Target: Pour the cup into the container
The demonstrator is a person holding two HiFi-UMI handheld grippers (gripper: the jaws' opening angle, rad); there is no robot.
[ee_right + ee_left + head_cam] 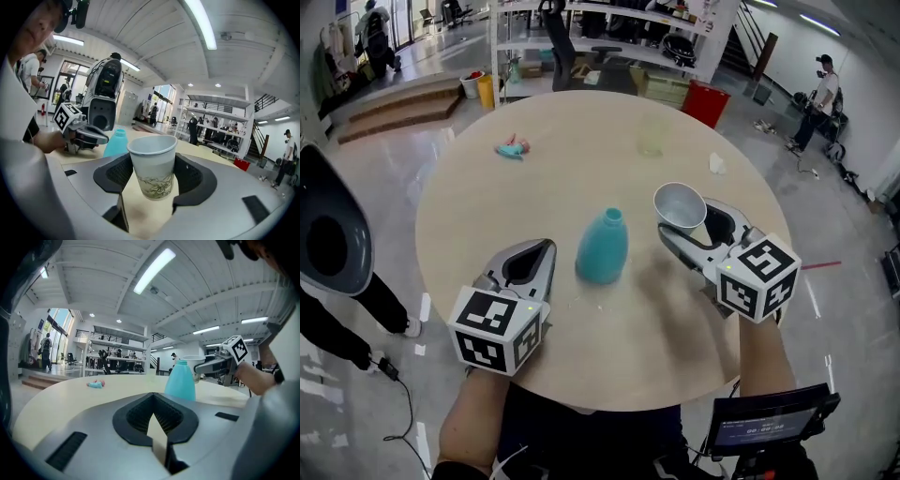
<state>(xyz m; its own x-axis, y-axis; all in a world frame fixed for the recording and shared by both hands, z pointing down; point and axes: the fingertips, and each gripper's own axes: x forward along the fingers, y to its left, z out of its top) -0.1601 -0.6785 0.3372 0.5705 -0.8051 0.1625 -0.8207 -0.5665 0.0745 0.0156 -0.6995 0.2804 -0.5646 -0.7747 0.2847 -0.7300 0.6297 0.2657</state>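
One step looks done: the right hand-held gripper clamps the paper cup, held clear of the worktop, just right of the teal container mid-frame. Pouring remains. The left hand-held gripper, jaws together, holds nothing.

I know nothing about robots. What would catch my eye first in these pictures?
A white paper cup is clamped in the right gripper, just right of a teal bottle standing mid-way on the round table. The left gripper is shut and empty on the bottle's other side.
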